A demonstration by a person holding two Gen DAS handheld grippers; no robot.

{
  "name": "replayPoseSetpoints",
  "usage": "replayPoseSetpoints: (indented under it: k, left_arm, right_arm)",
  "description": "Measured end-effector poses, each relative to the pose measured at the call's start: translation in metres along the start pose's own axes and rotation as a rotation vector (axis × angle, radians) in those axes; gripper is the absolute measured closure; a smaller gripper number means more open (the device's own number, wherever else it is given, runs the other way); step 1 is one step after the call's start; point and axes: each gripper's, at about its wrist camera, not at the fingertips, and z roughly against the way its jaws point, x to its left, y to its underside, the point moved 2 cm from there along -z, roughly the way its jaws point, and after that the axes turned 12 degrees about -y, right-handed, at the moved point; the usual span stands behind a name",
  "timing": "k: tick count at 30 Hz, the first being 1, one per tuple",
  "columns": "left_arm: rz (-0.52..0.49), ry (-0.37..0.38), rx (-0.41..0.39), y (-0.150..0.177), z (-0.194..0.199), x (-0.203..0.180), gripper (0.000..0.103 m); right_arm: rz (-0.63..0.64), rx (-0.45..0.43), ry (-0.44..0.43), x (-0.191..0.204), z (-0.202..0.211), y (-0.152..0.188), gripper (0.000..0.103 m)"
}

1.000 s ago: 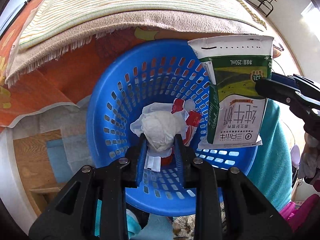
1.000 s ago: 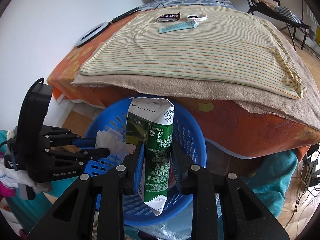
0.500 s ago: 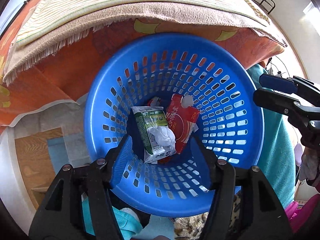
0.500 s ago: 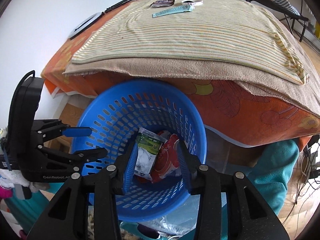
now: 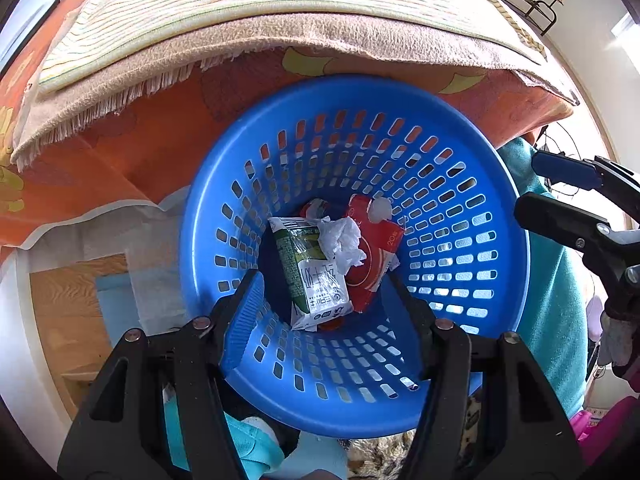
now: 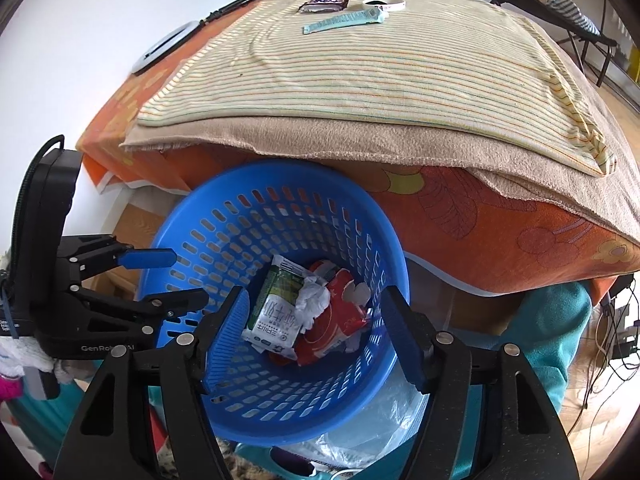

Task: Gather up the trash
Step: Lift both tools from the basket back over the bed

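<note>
A blue slotted basket (image 5: 496, 184) (image 6: 224, 216) stands beside the bed. In it lie a green and white milk carton (image 5: 312, 276) (image 6: 276, 312), a crumpled white tissue (image 5: 344, 240) (image 6: 314, 300) and a red carton (image 5: 376, 256) (image 6: 340, 320). My left gripper (image 5: 324, 292) is open and empty above the basket; it also shows in the right wrist view (image 6: 176, 276). My right gripper (image 6: 316, 320) is open and empty above the basket; it also shows in the left wrist view (image 5: 536, 184). On the far bed lie a dark snack wrapper (image 6: 324, 3) and a teal wrapper (image 6: 346, 22).
The bed has a striped cloth (image 6: 360, 80) over a tan blanket (image 6: 320, 136) and orange sheet (image 6: 500, 224). A white tape ring (image 6: 384, 3) lies by the wrappers. A clear plastic bag (image 6: 372, 432) lies below the basket. A folding chair (image 6: 560, 0) stands far right.
Both grippers opened. The tissue fell from the left gripper and the milk carton from the right one; both now lie in the basket. Both grippers have since opened wider.
</note>
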Motion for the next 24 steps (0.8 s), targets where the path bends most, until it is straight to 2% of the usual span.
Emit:
replayPoseSetpoints:
  k: [11, 15, 24]
  left_arm:
    - [-0.003, -0.008, 0.017, -0.002, -0.002, -0.002, 0.040]
    - [0.004, -0.005, 0.023, -0.001, -0.004, -0.001, 0.040]
    - [0.020, 0.010, 0.005, -0.007, 0.004, 0.002, 0.040]
  right_arm:
    - [-0.015, -0.005, 0.016, -0.007, 0.005, -0.006, 0.032]
    - [-0.047, 0.000, -0.047, -0.008, 0.005, -0.006, 0.032]
    - [-0.063, -0.026, -0.069, -0.008, 0.013, -0.009, 0.032]
